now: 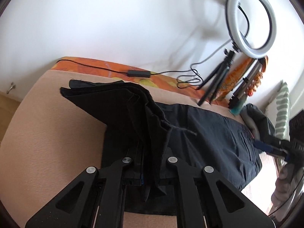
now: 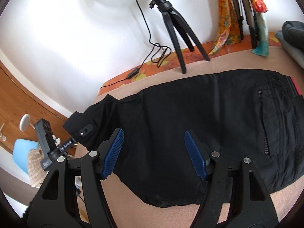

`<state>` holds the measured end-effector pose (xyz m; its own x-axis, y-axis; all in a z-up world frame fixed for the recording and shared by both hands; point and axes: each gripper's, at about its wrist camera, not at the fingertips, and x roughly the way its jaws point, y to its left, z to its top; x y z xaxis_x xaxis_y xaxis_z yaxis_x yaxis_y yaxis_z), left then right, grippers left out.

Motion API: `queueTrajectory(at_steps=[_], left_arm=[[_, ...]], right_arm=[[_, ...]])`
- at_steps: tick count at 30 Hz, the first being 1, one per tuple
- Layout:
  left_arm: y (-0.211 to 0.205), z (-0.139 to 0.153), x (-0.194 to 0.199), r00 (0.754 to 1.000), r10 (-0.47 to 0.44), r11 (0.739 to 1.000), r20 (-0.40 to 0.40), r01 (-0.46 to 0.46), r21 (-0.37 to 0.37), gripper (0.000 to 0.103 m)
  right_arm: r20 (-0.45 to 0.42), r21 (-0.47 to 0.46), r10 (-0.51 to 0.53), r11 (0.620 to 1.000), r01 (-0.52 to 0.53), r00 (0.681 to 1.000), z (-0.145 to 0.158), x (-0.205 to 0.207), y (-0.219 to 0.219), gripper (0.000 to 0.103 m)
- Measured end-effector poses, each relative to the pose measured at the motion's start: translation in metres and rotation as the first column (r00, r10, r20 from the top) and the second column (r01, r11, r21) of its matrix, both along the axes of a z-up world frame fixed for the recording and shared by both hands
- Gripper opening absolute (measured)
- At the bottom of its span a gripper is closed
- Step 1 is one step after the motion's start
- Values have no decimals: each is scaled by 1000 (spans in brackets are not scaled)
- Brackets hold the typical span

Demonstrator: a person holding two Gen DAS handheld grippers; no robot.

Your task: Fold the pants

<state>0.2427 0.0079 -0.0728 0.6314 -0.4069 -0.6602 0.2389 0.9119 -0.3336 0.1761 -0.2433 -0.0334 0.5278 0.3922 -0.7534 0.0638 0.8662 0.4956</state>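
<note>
Two grippers are at work: the left gripper (image 1: 150,169) is closed on the raised leg end of the black pants (image 2: 190,125), lying on the bed (image 2: 218,64). The right gripper (image 2: 153,152) hovers over them, fingers wide. The leg fold seems in hand; next, the lifted end should be carried toward the waistband.

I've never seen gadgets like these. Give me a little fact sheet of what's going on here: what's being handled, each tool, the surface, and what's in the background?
item: black pants, lying across the surface, leg end lifted
left tool: shut on the leg end of the pants, fabric draped up between its fingers
right tool: open, blue pads apart, hovering over the pants
surface: beige blanket
background: ring light on a small tripod against a white wall
</note>
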Motion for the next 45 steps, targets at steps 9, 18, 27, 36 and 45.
queueTrajectory(at_steps=[9,18,27,36,45], left_arm=[[-106,-13,-25,962,-272,949,27,264,171,6],[-121,-24,-28,959,-283,944,7,277,179,6],[-125,-19,-30,956,-293,945,2,290,151,6],[-65,10,-52,966,-251,968,-65,251,-1,50],[-19,10,-46,994,-67,997,-80,71,38,50]], right_arm=[[-25,108,82,991,-79,996,-10,33,0,70],[-164,228,130,969,-91,978,-59,68,8,70],[-260,306,79,952,4,962,-92,80,18,47],[-203,140,105,987,-77,974,-83,79,24,6],[-121,75,72,995,-63,990,-38,62,0,5]])
